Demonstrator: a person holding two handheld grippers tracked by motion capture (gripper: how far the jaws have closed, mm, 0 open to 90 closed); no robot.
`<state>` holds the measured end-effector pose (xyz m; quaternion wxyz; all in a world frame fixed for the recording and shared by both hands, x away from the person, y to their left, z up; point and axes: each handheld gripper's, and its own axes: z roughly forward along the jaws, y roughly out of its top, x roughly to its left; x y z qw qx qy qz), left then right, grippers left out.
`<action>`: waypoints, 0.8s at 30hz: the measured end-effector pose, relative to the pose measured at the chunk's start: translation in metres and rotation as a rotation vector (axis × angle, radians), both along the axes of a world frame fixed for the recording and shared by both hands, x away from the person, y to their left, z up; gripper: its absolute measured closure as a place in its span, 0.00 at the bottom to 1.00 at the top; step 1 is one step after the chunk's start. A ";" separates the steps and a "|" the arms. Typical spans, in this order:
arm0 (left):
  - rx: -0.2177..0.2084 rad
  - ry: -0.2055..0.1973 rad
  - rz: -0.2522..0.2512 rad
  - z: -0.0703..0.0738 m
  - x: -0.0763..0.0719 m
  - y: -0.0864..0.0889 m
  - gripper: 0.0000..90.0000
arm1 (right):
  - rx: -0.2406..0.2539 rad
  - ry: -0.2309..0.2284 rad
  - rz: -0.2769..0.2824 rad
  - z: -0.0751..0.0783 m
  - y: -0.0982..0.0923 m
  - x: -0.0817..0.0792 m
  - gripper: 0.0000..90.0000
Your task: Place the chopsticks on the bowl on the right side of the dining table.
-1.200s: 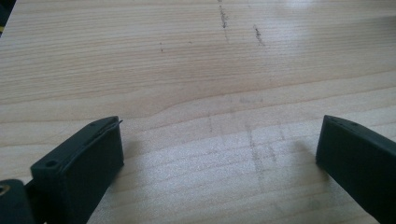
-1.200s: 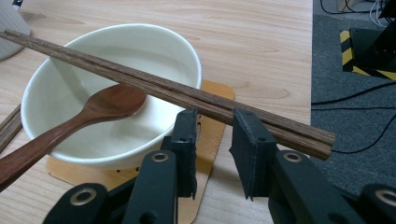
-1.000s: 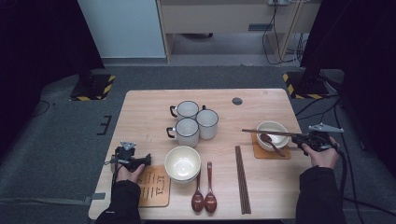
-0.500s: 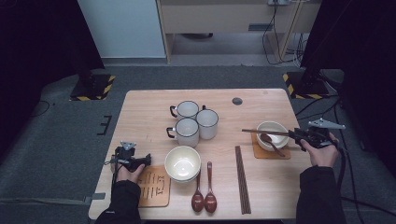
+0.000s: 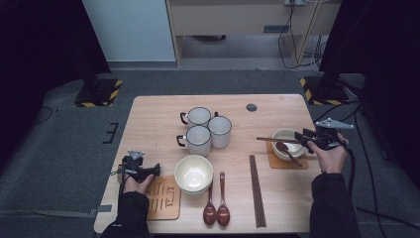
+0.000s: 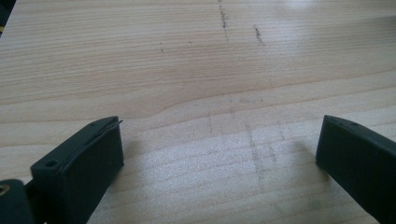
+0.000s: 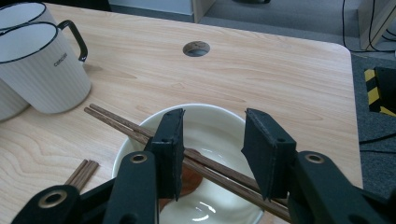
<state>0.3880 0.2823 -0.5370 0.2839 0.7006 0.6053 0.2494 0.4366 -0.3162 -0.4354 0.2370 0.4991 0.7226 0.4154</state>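
We see the right hand-held gripper point(image 7: 210, 154) just opening over chopsticks point(image 7: 116, 122) across the bowl point(image 7: 219, 122) — left hand-held gripper point(image 6: 219, 154) spread, empty, on the desk point(image 6: 196, 70).

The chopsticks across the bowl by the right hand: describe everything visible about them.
The pair of dark brown wooden chopsticks lies side by side across the rim of the white ceramic bowl, which stands on a brown coaster. They are thin, straight and nearly level, their tips pointing toward the white enamel mugs. They run between the jaws of the right claw, which have just been opening and leave a gap. A brown wooden spoon lies in the bowl beneath them.
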 end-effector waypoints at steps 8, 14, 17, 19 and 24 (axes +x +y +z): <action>0.000 0.000 0.000 0.000 0.000 0.000 0.00 | -0.025 0.017 0.006 -0.006 0.011 0.010 0.64; 0.000 0.000 0.000 0.000 0.000 0.000 0.00 | -0.036 0.032 0.004 -0.012 0.017 0.016 0.64; 0.000 0.000 0.000 0.000 0.000 0.000 0.00 | -0.044 0.040 -0.001 -0.015 0.018 0.020 0.63; 0.000 0.000 0.000 0.000 0.000 0.000 0.00 | -0.052 0.048 -0.002 -0.016 0.019 0.021 0.63; 0.000 0.000 0.000 0.000 0.000 0.000 0.00 | -0.058 0.056 0.002 -0.021 0.021 0.025 0.63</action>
